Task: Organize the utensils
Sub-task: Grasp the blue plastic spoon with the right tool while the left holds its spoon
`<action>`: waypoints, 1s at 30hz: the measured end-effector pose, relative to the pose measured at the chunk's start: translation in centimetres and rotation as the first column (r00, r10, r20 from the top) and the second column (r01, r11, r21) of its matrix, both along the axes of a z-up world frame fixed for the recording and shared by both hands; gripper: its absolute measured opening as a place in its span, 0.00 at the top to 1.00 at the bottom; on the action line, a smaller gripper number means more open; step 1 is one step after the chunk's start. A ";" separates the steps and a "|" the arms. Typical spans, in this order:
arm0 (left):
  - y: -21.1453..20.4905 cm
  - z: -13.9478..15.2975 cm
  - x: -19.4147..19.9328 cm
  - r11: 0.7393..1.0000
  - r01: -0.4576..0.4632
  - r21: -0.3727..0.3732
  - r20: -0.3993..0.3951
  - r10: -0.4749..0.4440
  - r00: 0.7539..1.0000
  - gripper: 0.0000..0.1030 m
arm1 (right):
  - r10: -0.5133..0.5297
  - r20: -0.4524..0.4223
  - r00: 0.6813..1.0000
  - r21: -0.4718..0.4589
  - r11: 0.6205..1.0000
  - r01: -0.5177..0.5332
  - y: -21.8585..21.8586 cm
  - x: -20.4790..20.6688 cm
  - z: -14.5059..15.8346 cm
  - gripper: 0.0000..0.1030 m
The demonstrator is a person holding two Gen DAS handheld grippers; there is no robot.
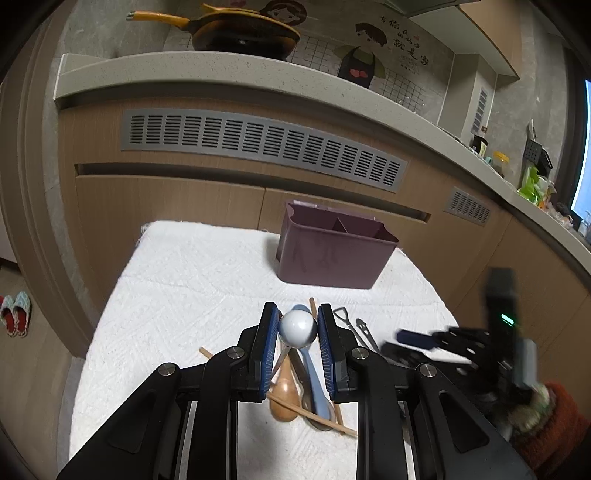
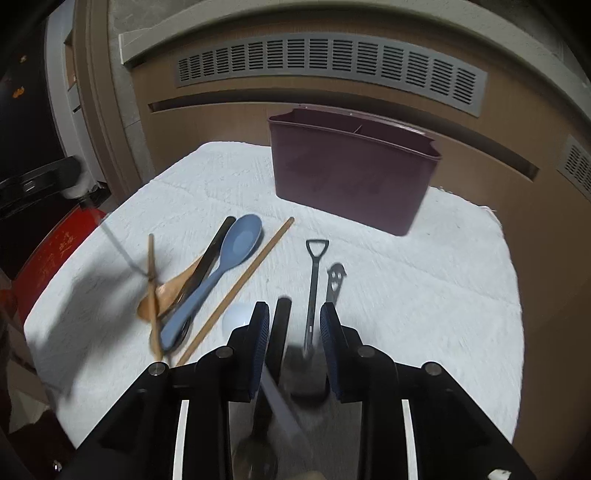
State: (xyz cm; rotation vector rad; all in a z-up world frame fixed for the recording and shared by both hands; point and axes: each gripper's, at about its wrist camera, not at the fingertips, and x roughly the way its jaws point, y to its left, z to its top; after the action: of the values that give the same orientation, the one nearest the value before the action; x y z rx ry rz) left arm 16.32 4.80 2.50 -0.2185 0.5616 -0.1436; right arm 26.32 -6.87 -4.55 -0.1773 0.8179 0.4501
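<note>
A maroon divided utensil holder stands at the far side of the white-clothed table. My left gripper is shut on a white ladle bowl, held above a pile with a blue spoon, a wooden spoon, a dark utensil and chopsticks. My right gripper is open over the cloth, with a black handle and a dark shovel-shaped spoon between its fingers. A smiley-faced utensil lies beside it.
Brown cabinets with grey vents stand behind the table. A counter above holds a yellow-handled pan and jars at the right. Slippers lie on the floor at left. A red object stands left of the table.
</note>
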 end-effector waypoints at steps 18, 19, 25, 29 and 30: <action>4.6 2.0 2.2 1.000 0.001 -0.032 0.023 0.000 1.000 0.78 | -0.101 -0.156 0.983 0.011 0.994 0.104 10.4 7.2 -2.9 0.71; 4.7 1.9 2.3 0.999 -0.001 -0.032 0.020 0.002 1.000 0.78 | -0.087 -0.172 0.981 0.020 0.996 0.091 10.6 7.3 -3.0 0.71; 5.3 1.2 2.2 0.998 -0.013 -0.055 0.005 0.013 1.000 0.78 | -0.018 -0.167 0.986 0.041 0.999 0.026 9.2 5.8 -2.2 0.95; 5.2 0.8 2.4 0.998 -0.011 -0.070 -0.003 0.011 1.000 0.78 | 0.000 -0.149 0.989 0.069 0.998 0.011 6.9 4.7 -1.2 0.93; 5.2 0.7 2.4 0.997 -0.012 -0.072 -0.003 0.012 1.000 0.78 | 0.022 -0.160 0.987 0.083 0.997 -0.008 6.7 4.6 -1.2 0.91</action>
State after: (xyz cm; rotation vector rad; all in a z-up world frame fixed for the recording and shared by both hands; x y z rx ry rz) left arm 18.73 10.03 3.22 -0.2919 0.5583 -0.1519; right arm 30.90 -0.19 -5.70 -0.0718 0.9554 0.5160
